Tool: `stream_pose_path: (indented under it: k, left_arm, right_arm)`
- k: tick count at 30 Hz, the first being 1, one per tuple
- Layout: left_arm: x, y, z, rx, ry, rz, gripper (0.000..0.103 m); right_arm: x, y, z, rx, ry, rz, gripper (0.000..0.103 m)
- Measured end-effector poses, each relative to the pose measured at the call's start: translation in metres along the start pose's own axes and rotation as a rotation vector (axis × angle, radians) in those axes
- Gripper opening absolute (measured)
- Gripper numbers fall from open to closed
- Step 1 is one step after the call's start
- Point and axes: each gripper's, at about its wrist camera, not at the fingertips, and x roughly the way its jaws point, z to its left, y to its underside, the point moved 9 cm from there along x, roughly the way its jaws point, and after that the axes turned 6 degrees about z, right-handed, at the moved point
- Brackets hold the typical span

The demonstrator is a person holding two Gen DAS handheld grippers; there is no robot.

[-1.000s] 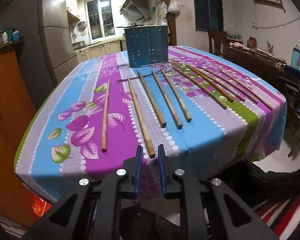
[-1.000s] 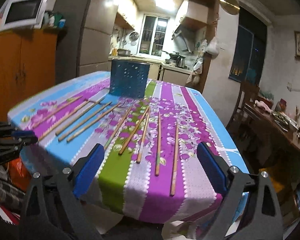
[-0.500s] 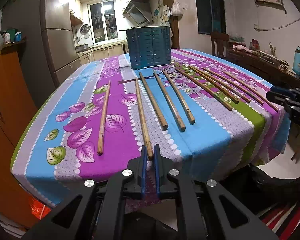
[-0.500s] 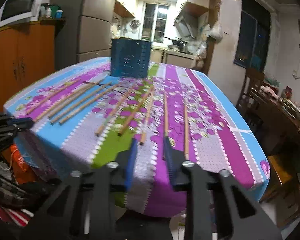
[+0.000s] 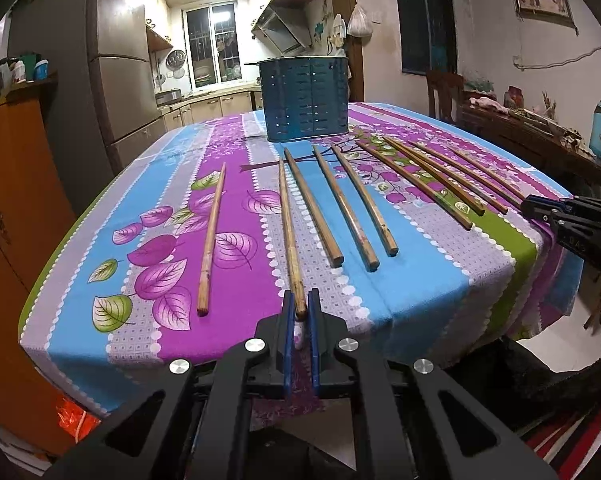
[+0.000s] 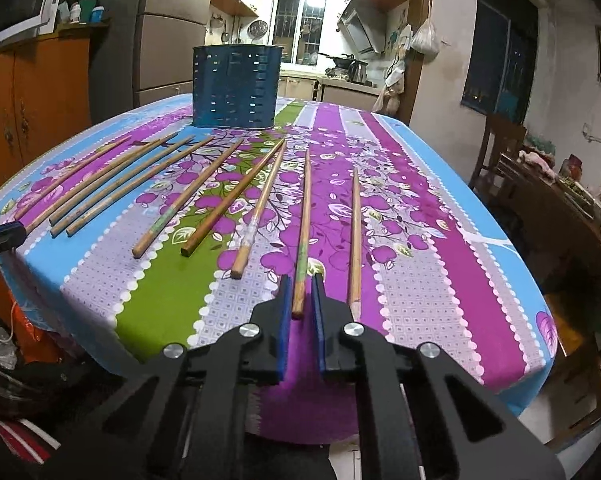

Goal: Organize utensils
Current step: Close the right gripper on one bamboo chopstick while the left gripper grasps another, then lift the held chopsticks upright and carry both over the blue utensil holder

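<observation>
right gripper (image 6: 300, 300) has just narrowed onto a chopstick (image 6: 303, 216), left gripper (image 5: 299, 312) pinching another chopstick (image 5: 287, 232)

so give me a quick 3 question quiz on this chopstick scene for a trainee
1. True or false: the holder already has chopsticks standing in it.
2. What does each gripper have between its pads?
3. Multiple choice: counting from the table's right edge in the right wrist view, the right gripper's chopstick is A) first B) second C) fourth.

Key:
1. False; none show above its rim.
2. The left gripper is shut on the near end of a chopstick; the right gripper, whose jaws have just been closing, is shut on another chopstick's near end.
3. B; one loose stick lies to its right.
</observation>
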Motion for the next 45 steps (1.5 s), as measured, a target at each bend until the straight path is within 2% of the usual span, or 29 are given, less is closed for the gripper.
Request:
stream_pose_path:
  k: [12,19,28,32,38,45]
  left_arm:
    - [-0.001,0.001,0.002,-0.018,0.014,-0.032,0.008]
    - [-0.015,-0.007,0.007,-0.019,-0.018,-0.078,0.007]
    - [-0.059,-0.052,0.02,-0.036,-0.035,-0.22,0.007]
    - [-0.075,-0.077,0.025,-0.055,-0.019,-0.269,0.007]
    - [-0.088,-0.117,0.041,-0.095,-0.001,-0.303,0.007]
    - [-0.1,-0.158,0.051,-0.061,-0.01,-0.328,0.007]
  right_arm:
    - [-0.002,0.002,-0.002,0.078,-0.031,-0.03,0.005]
    - [-0.014,-0.006,-0.01,0.114,-0.037,-0.057,0.005]
    - [-0.058,-0.048,-0.02,0.105,-0.024,-0.197,0.005]
    - [-0.075,-0.071,-0.024,0.087,-0.024,-0.259,0.005]
    - [-0.089,-0.11,-0.034,0.071,-0.043,-0.324,0.005]
    - [-0.096,-0.157,-0.037,0.013,-0.052,-0.349,0.005]
